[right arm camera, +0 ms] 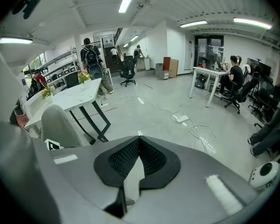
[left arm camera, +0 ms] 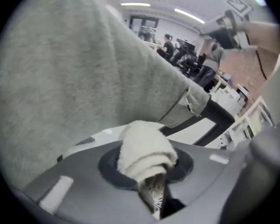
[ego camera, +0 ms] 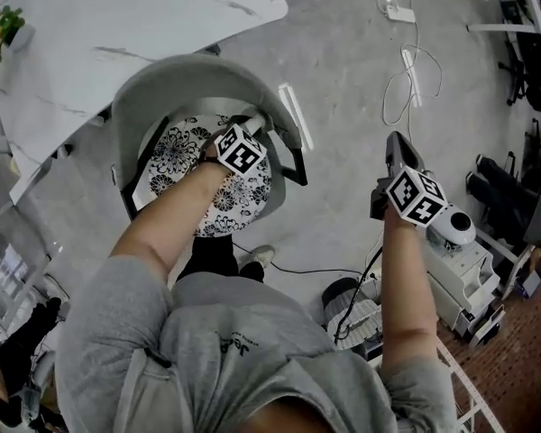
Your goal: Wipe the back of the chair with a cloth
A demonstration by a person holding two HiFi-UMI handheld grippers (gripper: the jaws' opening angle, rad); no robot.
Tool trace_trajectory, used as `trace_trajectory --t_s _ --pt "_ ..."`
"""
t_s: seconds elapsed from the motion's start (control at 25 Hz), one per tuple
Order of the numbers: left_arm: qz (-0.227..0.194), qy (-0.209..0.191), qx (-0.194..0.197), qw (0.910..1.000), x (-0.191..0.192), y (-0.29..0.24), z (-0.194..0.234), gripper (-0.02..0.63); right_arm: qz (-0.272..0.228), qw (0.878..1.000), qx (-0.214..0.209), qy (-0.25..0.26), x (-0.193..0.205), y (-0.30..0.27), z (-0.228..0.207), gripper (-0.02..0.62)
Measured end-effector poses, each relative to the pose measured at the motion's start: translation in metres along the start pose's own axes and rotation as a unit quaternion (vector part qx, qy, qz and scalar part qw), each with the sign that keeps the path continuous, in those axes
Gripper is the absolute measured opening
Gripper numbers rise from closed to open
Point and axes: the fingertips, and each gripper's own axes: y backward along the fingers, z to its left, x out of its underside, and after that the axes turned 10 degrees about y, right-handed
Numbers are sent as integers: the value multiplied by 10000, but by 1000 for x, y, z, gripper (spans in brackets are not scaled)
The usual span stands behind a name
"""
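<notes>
Cloth (left arm camera: 142,148) — clamped in left tongs (left arm camera: 150,175).

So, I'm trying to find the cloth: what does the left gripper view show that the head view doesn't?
Only the left gripper view shows the left gripper shut on a rolled white cloth, with people at desks far behind. Only the head view shows the marble table and the floor cables. Both show the grey chair back and the right gripper.
</notes>
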Motion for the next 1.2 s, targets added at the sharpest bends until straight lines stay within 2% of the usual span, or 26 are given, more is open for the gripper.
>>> trace_trajectory --t_s 0.08,0.16,0.28,0.36,0.56,0.72,0.88,1.0,1.2 --pt "-68 532 -152 9984 9 30 15 144 -51 9999 -105 -56 -3 13 7 3" --pt "-146 878 -262 9957 19 67 23 144 -150 9995 -273 -105 -9 29 16 3" --pt "-340 1154 -294 9923 23 128 18 144 -365 9979 -520 -116 -26 58 28 3" --pt "-575 1176 -288 9910 11 168 10 144 -546 9966 -605 -93 -42 80 32 3" --pt "-1477 818 -133 9856 -59 253 -17 144 -1158 9910 -664 61 -89 144 34 3" --pt "-2217 529 163 9735 -124 323 -61 144 -1569 9850 -668 272 -114 203 30 3" --pt "-2744 102 397 9607 -170 382 -116 144 -1923 9782 -586 512 -123 268 15 3" --pt "-3037 -179 560 9509 -194 413 -167 144 -2155 9728 -564 641 -117 317 -8 3" --pt "-3461 -596 789 9330 -217 444 -286 144 -2528 9627 -662 695 -95 398 -66 3"
